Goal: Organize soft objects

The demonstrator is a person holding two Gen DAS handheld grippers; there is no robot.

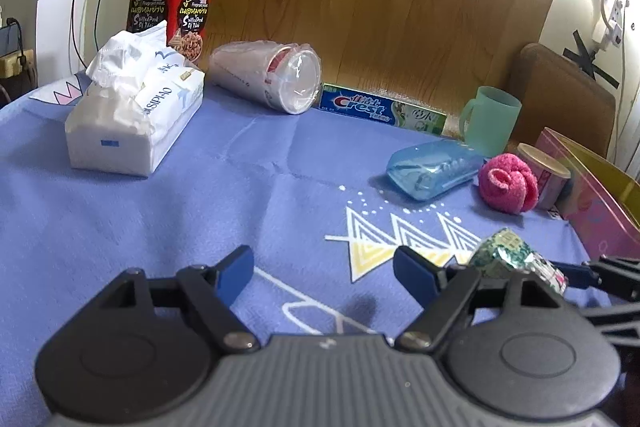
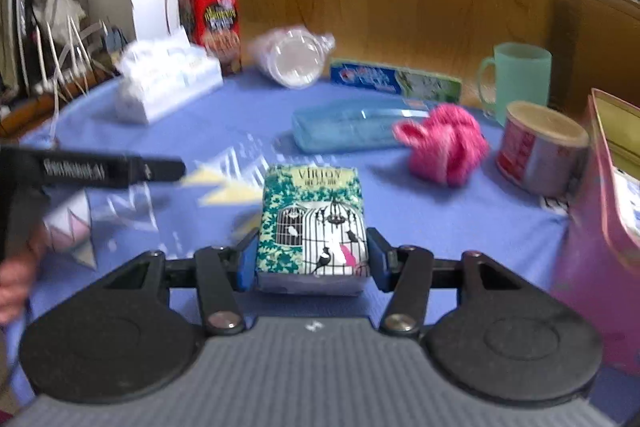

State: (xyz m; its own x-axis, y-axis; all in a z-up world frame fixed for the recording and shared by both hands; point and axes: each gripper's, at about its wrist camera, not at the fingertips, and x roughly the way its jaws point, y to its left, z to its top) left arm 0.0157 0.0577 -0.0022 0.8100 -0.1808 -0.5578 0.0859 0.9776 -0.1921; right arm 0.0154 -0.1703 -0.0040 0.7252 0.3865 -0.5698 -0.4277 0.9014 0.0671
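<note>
tissue pack clamped in right tool; background blurred.

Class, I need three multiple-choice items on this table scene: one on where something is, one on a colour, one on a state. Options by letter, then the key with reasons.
1. Where is the toothpaste box?
A. at the table's back edge, between the lying cup pack and the mug
B. on the tissue pack
C. in the left gripper

2. The mug's colour?
A. red
B. green
C. black

3. The right gripper is:
A. open, holding nothing
B. out of view
C. shut on a small tissue packet

Key: A, the box lies between them; B, pale green; C, both fingers press its sides.
</note>
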